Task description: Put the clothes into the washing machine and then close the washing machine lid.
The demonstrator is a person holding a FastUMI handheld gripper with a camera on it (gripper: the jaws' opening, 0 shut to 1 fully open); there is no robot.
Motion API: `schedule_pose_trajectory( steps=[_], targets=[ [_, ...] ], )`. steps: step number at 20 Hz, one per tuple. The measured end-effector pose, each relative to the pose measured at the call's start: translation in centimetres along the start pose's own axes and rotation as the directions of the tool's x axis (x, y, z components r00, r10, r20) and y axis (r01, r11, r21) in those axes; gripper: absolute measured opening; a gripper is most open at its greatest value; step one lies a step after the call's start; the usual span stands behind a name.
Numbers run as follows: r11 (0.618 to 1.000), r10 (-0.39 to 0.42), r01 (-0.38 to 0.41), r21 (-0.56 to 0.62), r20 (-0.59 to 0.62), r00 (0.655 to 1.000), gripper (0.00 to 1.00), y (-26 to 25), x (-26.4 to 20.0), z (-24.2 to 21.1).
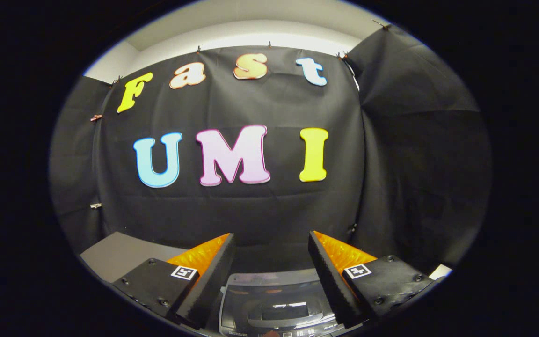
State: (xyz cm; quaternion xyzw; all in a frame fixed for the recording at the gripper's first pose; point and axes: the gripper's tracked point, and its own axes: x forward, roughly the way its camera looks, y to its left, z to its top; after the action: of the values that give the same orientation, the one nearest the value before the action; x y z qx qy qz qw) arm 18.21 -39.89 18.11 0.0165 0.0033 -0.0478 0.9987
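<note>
Gripper view: everything listed below is seen from the camera riding on the claw, looking forward along its fingers.
Claw (272,248): its two fingers are held wide apart, with nothing gripped and nothing touched by either.
Fingers (208,276): ribbed inner faces are turned toward each other; a small square black-and-white marker is carried on the block behind each one.
Washing machine (276,304): a glossy grey top-loading washing machine with a rounded plastic top is seen low down, between the two fingers and just beneath them.
Lid (274,288): a smooth, shiny grey panel is seen lying flat across the machine's top, with ceiling light reflected in it; whether it is fully latched cannot be told.
Control strip (297,333): a narrow dark band with tiny markings is seen at the machine's nearest edge, too small to be made out.
Tabletop (110,255): a plain grey flat surface is seen beyond the left finger, reaching to the cloth wall.
Booth wall (260,210): black cloth is hung straight ahead, well beyond the fingertips, and continued round on both sides.
Ceiling (251,28): a pale, lit band is seen above the cloth.
</note>
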Motion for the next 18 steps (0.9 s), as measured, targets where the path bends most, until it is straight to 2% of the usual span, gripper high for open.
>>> schedule_pose_trajectory(
  steps=[5, 11, 18],
  targets=[
    [1.0, 0.007, -0.005, -0.02, 0.091, 0.996, 0.98, 2.6, -4.3, 3.6],
    [0.998, 0.013, -0.006, -0.07, 0.103, 0.995, 0.98, 5.0, -7.4, 3.3],
    [0.998, 0.01, -0.001, -0.064, 0.138, 0.99, 0.98, 5.9, -9.3, 4.2]
  ],
)
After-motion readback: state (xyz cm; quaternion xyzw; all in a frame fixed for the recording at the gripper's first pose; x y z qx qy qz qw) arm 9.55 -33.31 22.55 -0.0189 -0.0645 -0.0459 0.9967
